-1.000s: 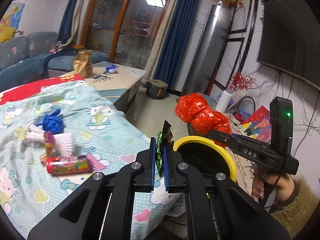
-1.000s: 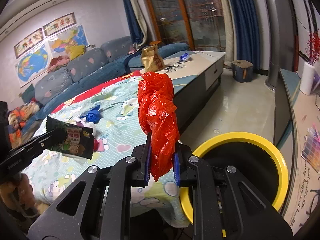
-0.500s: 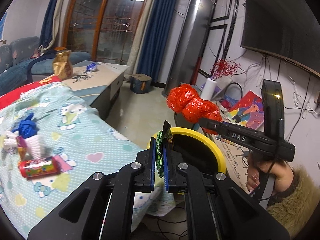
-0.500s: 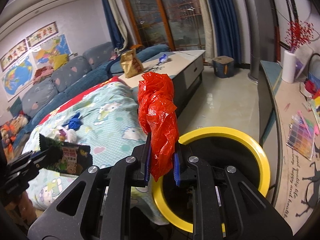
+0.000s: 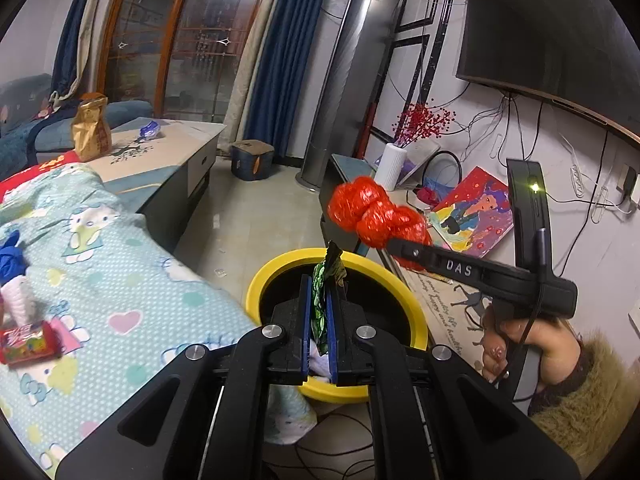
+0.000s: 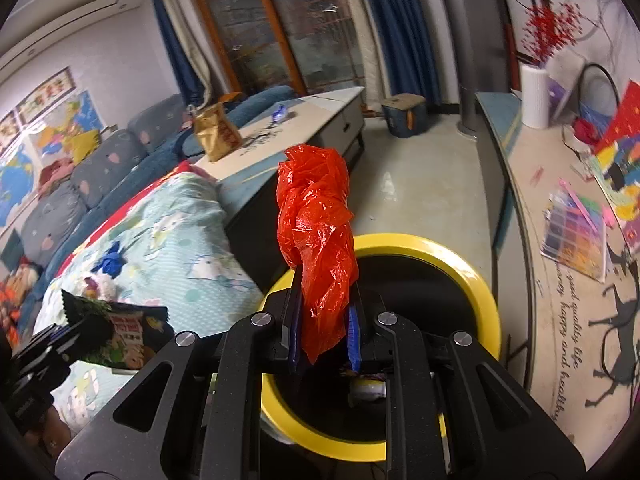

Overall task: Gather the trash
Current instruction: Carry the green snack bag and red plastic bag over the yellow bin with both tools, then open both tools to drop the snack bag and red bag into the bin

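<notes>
My left gripper is shut on a green snack wrapper and holds it over the near rim of the yellow-rimmed bin. My right gripper is shut on a crumpled red plastic bag above the same bin. The red bag also shows in the left wrist view, above the bin's far side. The wrapper also shows in the right wrist view, left of the bin.
A bed with a Hello Kitty sheet lies left of the bin, with a red can, blue wad and white paper on it. A low table holds a brown bag. A cluttered shelf runs on the right.
Both grippers have moved over the bin with their trash. The bin now sits right under the fingers in both views. The bed has slid off to the left.
</notes>
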Motion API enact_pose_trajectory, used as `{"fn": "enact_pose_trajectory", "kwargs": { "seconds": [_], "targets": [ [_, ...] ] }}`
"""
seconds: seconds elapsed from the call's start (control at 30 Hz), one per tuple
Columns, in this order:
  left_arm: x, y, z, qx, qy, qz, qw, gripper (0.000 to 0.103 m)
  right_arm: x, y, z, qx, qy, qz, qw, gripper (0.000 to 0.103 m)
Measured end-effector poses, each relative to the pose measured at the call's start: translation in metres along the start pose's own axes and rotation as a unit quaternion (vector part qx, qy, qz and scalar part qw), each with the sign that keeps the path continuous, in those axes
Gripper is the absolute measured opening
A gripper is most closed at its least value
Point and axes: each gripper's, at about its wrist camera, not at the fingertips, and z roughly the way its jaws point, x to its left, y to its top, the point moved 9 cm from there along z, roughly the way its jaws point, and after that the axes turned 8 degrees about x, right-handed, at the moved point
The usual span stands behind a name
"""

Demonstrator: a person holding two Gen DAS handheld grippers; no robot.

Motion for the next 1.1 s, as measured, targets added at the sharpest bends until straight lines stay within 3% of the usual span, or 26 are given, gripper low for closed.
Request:
{"fn": "enact_pose_trajectory", "kwargs": {
  "seconds": [0.5,0.73,0.83,0.87,0.93,0.97,1.0,1.07,1.1],
  "targets": [
    [-0.014,-0.005,0.055,0.035,-0.012,0.022,0.9991,0.007,-0.039,-0.011,0.013,0.021,-0.008,0.043,0.999,0.013],
    [-0.010,-0.016,0.083,0.066,-0.035,-0.002,0.9972,0.007,-0.045,-0.021,0.022,0.044,-0.009,0.043,0.998,0.013],
    [-0.010,-0.019,0.094,0.076,-0.039,-0.003,0.9963,0.007,-0.050,-0.025,0.025,0.054,-0.012,0.050,0.997,0.015],
    [-0.011,-0.021,0.097,0.082,-0.041,0.000,0.9958,0.008,-0.052,-0.026,0.026,0.057,-0.013,0.055,0.997,0.021],
    [-0.012,-0.022,0.103,0.089,-0.041,0.002,0.9952,0.025,-0.057,-0.028,0.027,0.061,-0.016,0.065,0.996,0.034],
    [-0.009,-0.023,0.105,0.091,-0.034,0.002,0.9953,0.054,-0.059,-0.029,0.028,0.063,-0.016,0.070,0.995,0.042],
    [-0.006,-0.024,0.106,0.090,-0.031,-0.003,0.9954,0.072,-0.060,-0.029,0.028,0.063,-0.017,0.073,0.995,0.046],
    [-0.001,-0.026,0.105,0.089,-0.035,-0.014,0.9953,0.074,-0.063,-0.029,0.028,0.061,-0.020,0.077,0.995,0.054],
    [0.002,-0.027,0.104,0.088,-0.030,-0.019,0.9955,0.081,-0.062,-0.029,0.028,0.061,-0.019,0.076,0.995,0.056]
  ]
}}
